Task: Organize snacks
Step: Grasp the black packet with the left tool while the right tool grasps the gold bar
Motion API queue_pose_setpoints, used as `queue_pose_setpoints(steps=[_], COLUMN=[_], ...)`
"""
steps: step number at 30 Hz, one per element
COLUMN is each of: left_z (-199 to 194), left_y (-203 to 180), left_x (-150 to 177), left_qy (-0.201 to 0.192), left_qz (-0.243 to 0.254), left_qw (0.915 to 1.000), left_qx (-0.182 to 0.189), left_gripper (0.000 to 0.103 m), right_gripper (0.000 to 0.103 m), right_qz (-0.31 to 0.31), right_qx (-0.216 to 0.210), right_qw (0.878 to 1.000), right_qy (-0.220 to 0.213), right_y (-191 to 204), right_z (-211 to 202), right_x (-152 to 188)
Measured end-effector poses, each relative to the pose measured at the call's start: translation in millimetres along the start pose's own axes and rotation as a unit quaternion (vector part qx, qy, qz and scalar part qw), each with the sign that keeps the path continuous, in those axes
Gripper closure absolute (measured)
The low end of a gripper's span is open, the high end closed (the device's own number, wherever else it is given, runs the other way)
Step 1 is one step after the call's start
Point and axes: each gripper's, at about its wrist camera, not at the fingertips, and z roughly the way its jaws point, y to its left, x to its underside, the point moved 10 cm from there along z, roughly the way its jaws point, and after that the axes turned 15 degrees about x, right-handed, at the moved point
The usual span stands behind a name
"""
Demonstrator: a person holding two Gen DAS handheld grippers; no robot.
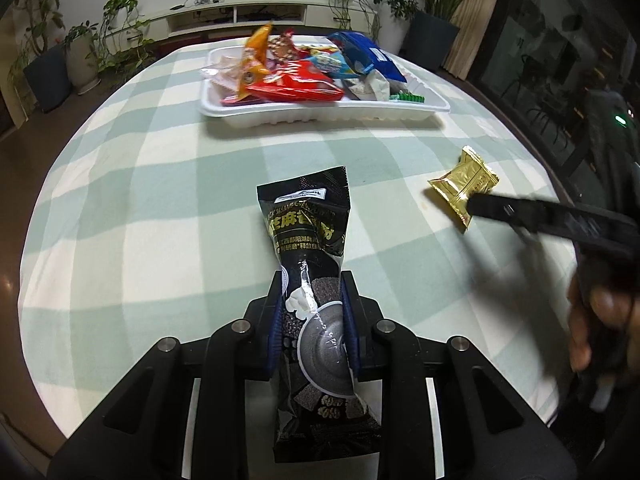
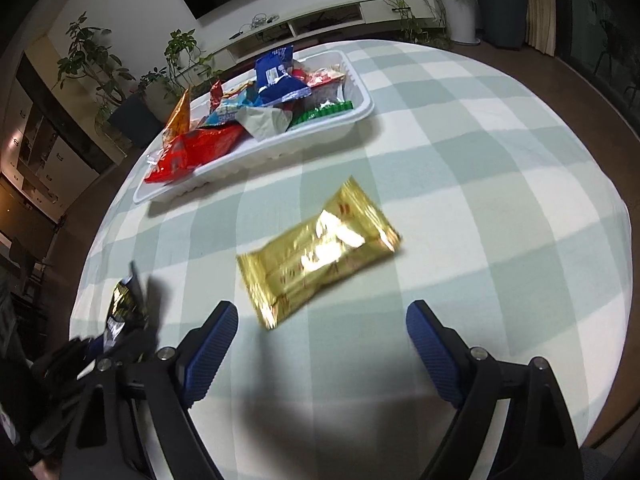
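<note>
My left gripper (image 1: pixel 312 280) is shut on a long black sesame snack packet (image 1: pixel 310 240), held just above the checked tablecloth and pointing toward the white tray (image 1: pixel 320 114). The tray holds several snack packs in red, orange, blue and green. A gold foil snack (image 2: pixel 316 252) lies on the cloth, also visible in the left wrist view (image 1: pixel 464 184). My right gripper (image 2: pixel 320 320) is open and empty, its blue pads just short of the gold snack; it shows in the left wrist view (image 1: pixel 480 204) right beside that snack. The black packet (image 2: pixel 124 304) shows at the left.
The round table (image 1: pixel 140 200) has a green and white checked cloth; its edge curves close on the right (image 2: pixel 600 320). Potted plants (image 1: pixel 80 52) and a low white TV cabinet (image 1: pixel 240 16) stand behind the tray.
</note>
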Motion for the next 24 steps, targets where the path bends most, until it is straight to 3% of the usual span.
queue_pose_setpoints(steps=[10, 19, 24], left_z=[-11, -8, -7], left_y=[9, 14, 14], left_x=[4, 6, 6], left_qy=[-0.021, -0.025, -0.026], left_qz=[-0.016, -0.022, -0.019], left_qw=[0.9993, 0.9991, 0.9992], left_qx=[0.026, 0.027, 0.024], left_gripper=[0.080, 0.080, 0.080], right_gripper=[0.029, 0.039, 0.051], right_qz=[-0.091, -0.184, -0.186], right_qx=[0.017, 0.082, 0.076], right_qw=[0.995, 0.979, 0.979], right_qy=[-0.029, -0.042, -0.032], right_y=[50, 56, 57], right_z=[20, 18, 17], right_x=[-34, -16, -10])
